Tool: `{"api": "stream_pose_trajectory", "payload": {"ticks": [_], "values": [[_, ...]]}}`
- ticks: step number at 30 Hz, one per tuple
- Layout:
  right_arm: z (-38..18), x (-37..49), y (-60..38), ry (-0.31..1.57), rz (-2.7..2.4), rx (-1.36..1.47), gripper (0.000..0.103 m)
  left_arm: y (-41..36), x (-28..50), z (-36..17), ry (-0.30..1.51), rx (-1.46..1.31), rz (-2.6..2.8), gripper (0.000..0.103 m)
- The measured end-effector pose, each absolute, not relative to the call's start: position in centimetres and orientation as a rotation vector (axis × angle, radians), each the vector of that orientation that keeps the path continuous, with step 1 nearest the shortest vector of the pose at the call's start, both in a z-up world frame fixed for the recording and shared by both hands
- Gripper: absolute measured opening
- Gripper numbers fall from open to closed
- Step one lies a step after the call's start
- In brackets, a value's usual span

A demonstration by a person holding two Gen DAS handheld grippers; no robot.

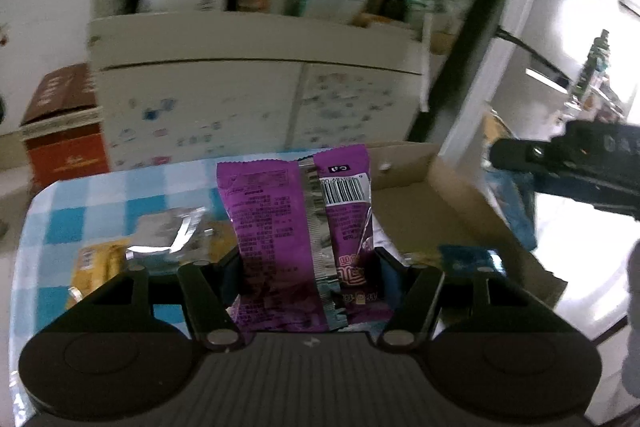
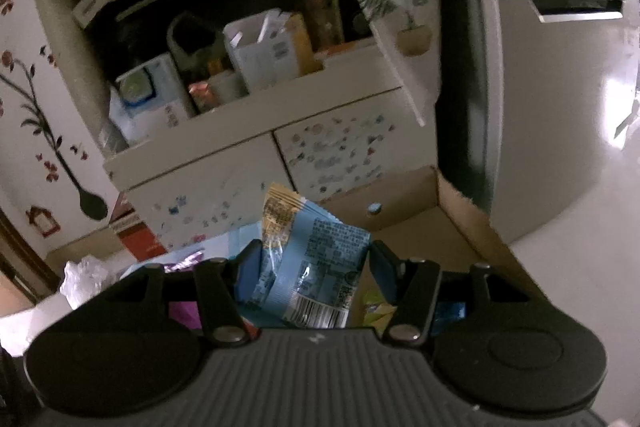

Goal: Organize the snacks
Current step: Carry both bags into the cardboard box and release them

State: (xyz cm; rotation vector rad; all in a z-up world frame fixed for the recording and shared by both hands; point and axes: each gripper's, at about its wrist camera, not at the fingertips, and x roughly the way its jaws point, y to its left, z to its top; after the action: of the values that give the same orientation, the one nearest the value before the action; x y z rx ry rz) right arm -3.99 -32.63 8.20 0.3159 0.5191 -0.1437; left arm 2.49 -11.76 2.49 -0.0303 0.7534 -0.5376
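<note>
So the purple snack packet is clamped between the jaws of the left gripper, standing upright with its back side facing the camera, barcode near the top right and a silver seam running down the middle. It's held up above the blue-and-white checkered tablecloth, where a silver foil packet and a yellow packet lie just left of the gripper, the foil one partly on top of the yellow stuff. Over on the other side, the right gripper is closed on a light blue snack packet, which is tilted and a bit crumpled, with a yellowish top corner and a barcode at the bottom. Right behind and to the right of both packets sits an open cardboard box, looks shallow, with a blue packet at its near edge in the left wrist view. In the right wrist view I can also see a yellow-green wrapper low by the right finger. Past the table there's a white cabinet with stickers on its lower doors and an open shelf stuffed with boxes and cartons, plus a red-brown carton off to the left. Everything's kinda blurry
</note>
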Motion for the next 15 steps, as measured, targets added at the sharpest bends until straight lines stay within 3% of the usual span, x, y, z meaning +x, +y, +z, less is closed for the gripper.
{"api": "stream_pose_trajectory", "payload": {"ticks": [15], "values": [[8.4, -4.7, -36.6, 0.499, -0.240, 0.408, 0.059, -19.3, 1.5, 2.2, 0.792, -0.104, -0.678, 0.070]]}}
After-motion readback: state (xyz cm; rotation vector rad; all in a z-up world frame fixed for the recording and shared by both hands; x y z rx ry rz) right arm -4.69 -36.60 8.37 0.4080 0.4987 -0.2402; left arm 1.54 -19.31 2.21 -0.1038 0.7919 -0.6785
